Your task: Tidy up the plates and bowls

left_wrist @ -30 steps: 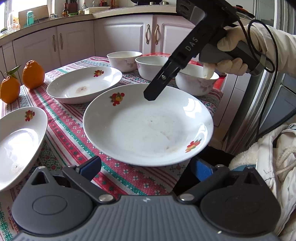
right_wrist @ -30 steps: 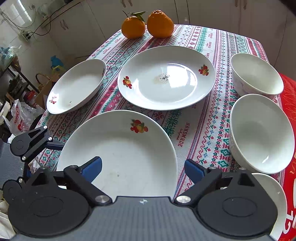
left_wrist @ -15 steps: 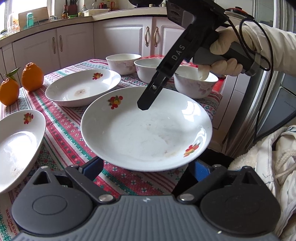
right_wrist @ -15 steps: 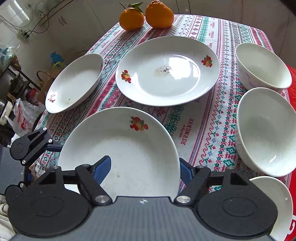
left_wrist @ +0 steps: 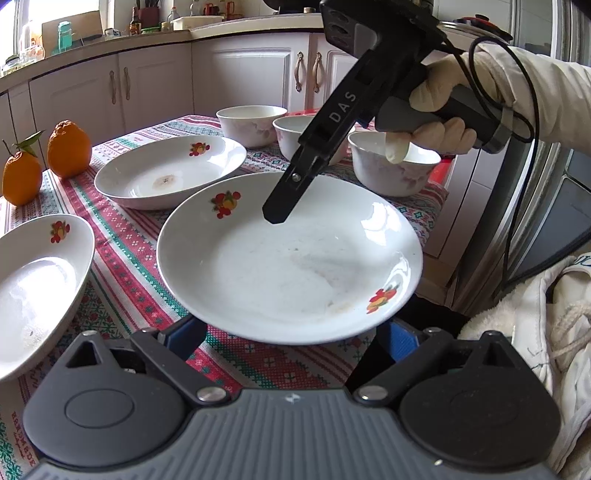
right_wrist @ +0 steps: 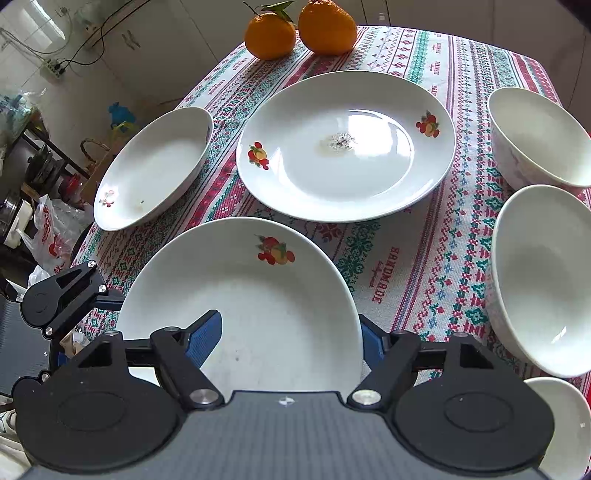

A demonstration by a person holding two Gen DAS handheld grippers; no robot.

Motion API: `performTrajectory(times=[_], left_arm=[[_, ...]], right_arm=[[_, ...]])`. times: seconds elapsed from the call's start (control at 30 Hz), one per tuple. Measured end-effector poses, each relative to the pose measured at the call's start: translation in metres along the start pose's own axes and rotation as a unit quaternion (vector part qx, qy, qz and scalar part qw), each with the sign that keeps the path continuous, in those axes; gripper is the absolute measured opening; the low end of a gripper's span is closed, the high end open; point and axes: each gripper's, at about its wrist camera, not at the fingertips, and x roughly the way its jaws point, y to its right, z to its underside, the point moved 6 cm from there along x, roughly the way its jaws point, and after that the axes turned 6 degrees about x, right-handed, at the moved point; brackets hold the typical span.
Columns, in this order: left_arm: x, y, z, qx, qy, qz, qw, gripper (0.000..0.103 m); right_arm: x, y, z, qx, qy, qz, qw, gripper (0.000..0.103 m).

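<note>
A white plate with fruit prints (left_wrist: 288,258) lies at the table's near edge; it also shows in the right wrist view (right_wrist: 243,291). My left gripper (left_wrist: 291,336) is open, its fingers under the plate's near rim. My right gripper (right_wrist: 291,332) is open, one blue pad (right_wrist: 203,336) over the plate, the other at its rim; its finger hangs above the plate in the left wrist view (left_wrist: 291,188). A second plate (right_wrist: 347,144) lies behind, a third (right_wrist: 155,166) to the left. Three bowls (right_wrist: 539,136) (right_wrist: 546,273) (right_wrist: 561,424) stand on the right.
Two oranges (right_wrist: 299,29) sit at the table's far end. The patterned tablecloth (right_wrist: 406,266) covers the table. Kitchen cabinets (left_wrist: 240,74) stand behind the table. A white fleece garment (left_wrist: 535,332) is at the right, off the table.
My right gripper has come down and forward over the near plate and its jaws have narrowed. My left gripper has moved closer, its fingers now under the plate's rim.
</note>
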Motion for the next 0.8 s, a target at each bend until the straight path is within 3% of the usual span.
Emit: performTrajectory(times=[0.33, 0.8], left_arm=[[0.0009, -0.0009, 0.0014, 0.002, -0.007, -0.001, 1.0, 0.09], [-0.0031, -0.0012, 0.0003, 0.016, -0.008, -0.012, 0.9998, 0.089]], right_arm=[[0.0003, 0.0009, 0.0021, -0.007, 0.0, -0.009, 1.0, 0.081], [-0.0033, -0.0011, 0.0026, -0.009, 0.002, -0.016, 1.0, 0.082]])
